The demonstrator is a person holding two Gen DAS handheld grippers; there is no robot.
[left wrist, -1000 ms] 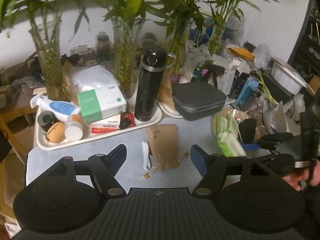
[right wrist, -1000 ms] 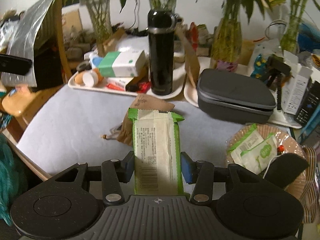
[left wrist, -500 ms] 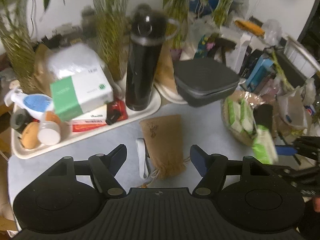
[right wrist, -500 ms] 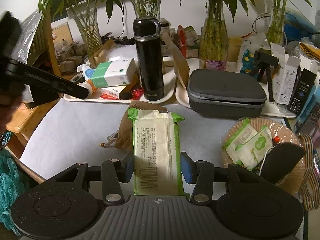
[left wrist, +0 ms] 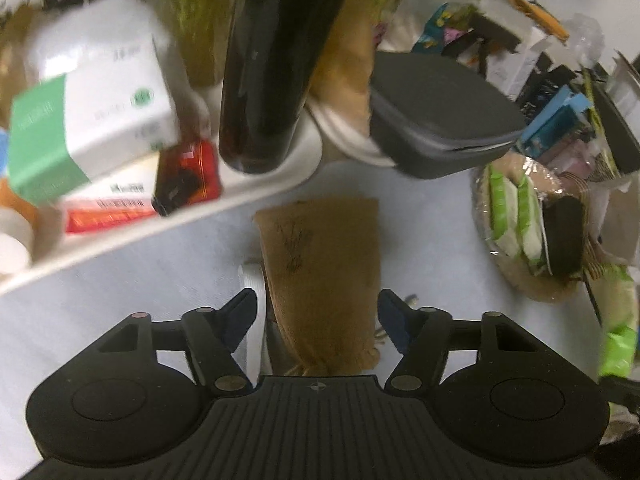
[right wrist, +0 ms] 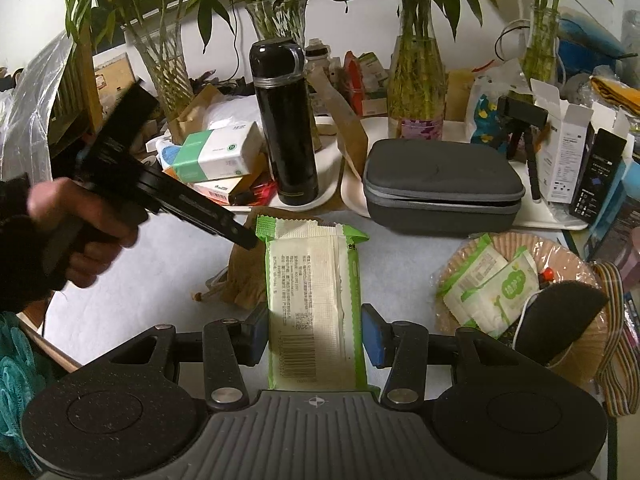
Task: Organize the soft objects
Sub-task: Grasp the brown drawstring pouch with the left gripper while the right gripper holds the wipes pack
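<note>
Since a second earlier, the left gripper (left wrist: 318, 314) had dropped low and forward over the brown drawstring pouch (left wrist: 320, 276), its fingers spread wide with the pouch lying between them on the pale table (left wrist: 140, 300), neither pad clearly touching the cloth. From the right wrist view, the left hand (right wrist: 76, 232) gripped its tool at a downward slant, the tip reaching toward the pouch. The right gripper (right wrist: 314, 332) held level above the table, its fingers clamped on the green-and-white wipes pack (right wrist: 314, 296), which stuck out forward. Two more wipes packs (right wrist: 488, 284) lay in the woven basket (right wrist: 576, 260) to the right, beside the grey case (right wrist: 440, 184).
</note>
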